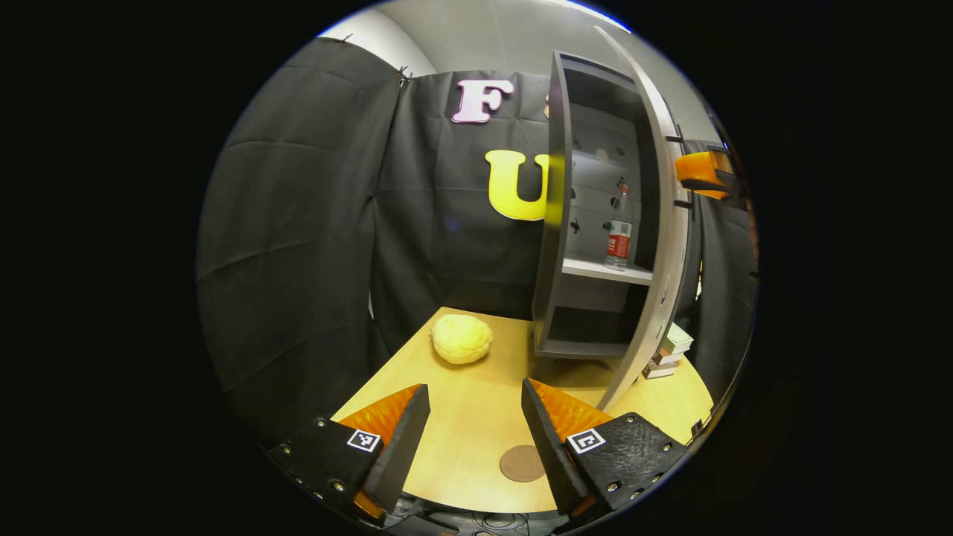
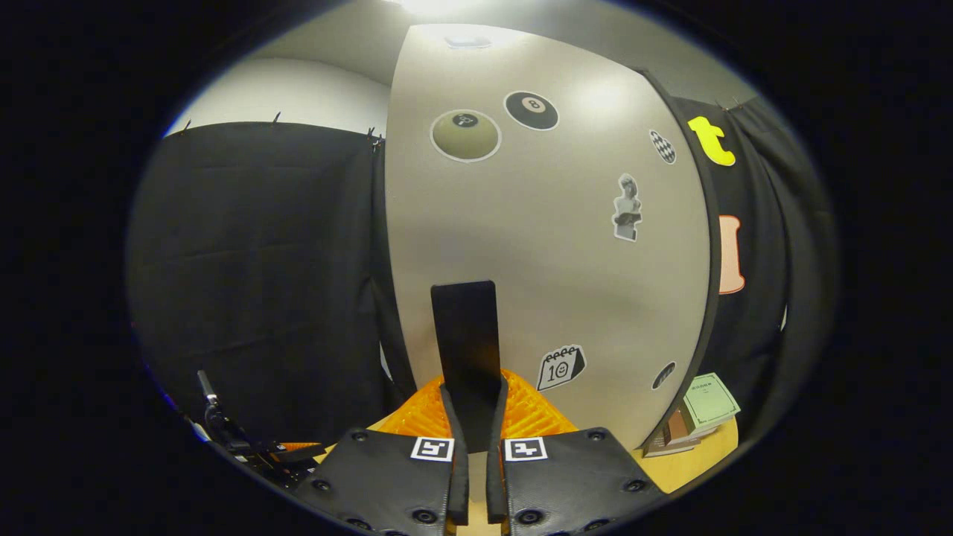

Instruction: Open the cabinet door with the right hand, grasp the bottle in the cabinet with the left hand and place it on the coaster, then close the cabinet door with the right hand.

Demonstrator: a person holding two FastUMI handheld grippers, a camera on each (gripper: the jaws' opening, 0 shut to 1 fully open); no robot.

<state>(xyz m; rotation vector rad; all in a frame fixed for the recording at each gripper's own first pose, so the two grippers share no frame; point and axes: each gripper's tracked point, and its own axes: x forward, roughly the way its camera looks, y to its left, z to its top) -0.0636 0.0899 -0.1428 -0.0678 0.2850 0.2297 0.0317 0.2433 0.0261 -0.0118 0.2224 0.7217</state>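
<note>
Cabinet grey, door swung open. Bottle upright on middle shelf, red label. Brown round coaster flat on table.

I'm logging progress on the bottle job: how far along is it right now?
Done: the cabinet door is swung open, with the right gripper shut on its handle. In hand: the left gripper is open and short of the cabinet. Left: the bottle is on its shelf, the coaster bare, and the door unclosed.
</note>
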